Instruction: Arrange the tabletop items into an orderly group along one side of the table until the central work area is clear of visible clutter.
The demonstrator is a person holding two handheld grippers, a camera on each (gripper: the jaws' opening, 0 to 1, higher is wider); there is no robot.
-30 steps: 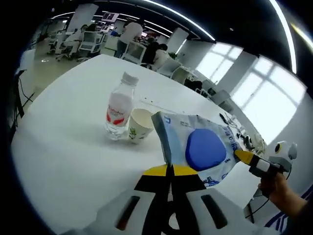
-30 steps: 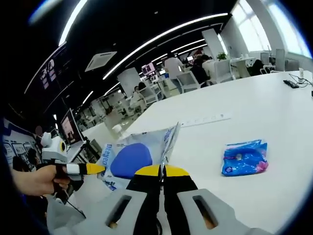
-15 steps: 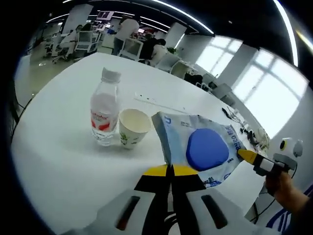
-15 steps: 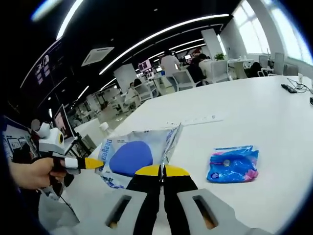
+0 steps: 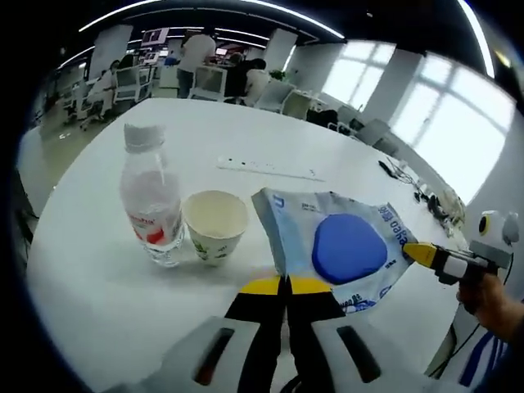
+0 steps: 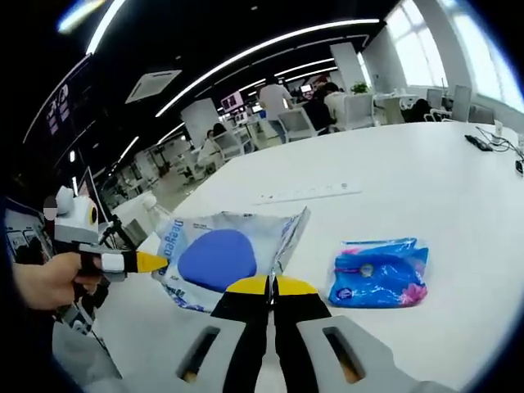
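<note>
A white and blue packet (image 5: 340, 246) with a dark blue oval on it hangs stretched just above the white table (image 5: 98, 278). My left gripper (image 5: 286, 282) is shut on its near edge. In the left gripper view my right gripper (image 5: 417, 254) comes in from the right and pinches the packet's far corner. The right gripper view has the same packet (image 6: 217, 258), with my right gripper (image 6: 272, 283) shut on its edge and my left gripper (image 6: 151, 262) holding the other end. A clear water bottle (image 5: 151, 201) and a paper cup (image 5: 215, 225) stand side by side left of the packet.
A small blue and pink packet (image 6: 377, 273) lies on the table to the right of the held one. A long white power strip (image 5: 270, 168) lies farther back, and cables (image 6: 483, 141) lie at the far edge. People sit at desks beyond the table.
Both grippers have stayed shut on the packet and carried it lower and closer to the table. The bottle, cup and small blue packet now look nearer.
</note>
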